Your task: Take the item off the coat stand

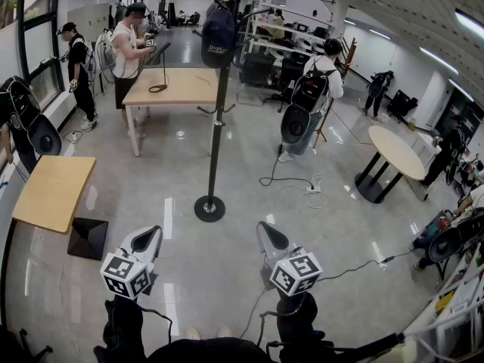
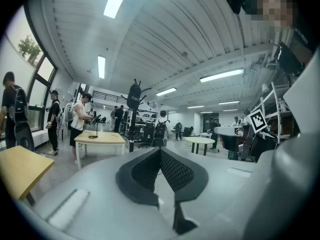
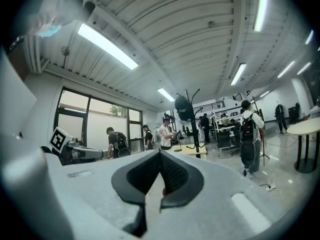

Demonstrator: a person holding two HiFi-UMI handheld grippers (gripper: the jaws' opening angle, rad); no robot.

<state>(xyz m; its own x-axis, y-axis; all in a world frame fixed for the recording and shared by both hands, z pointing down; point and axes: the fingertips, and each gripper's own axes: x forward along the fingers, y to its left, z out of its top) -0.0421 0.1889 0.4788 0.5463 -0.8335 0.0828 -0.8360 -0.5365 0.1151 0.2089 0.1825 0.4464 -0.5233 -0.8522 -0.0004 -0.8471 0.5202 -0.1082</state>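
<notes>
One dark item [image 1: 218, 32] tops the coat stand [image 1: 215, 146], its kind unclear.

Left tool [image 1: 151, 235] and right tool [image 1: 265, 231]: pale grey shells, black mesh-textured pads [image 2: 175, 170]. Each carries a white marker cube [image 1: 125, 274] with black squares. Black handles [image 1: 123, 324], thin black cables [image 1: 160, 314]. Dark clothing [image 1: 204, 352], light shoe tips [image 1: 193, 331].
</notes>
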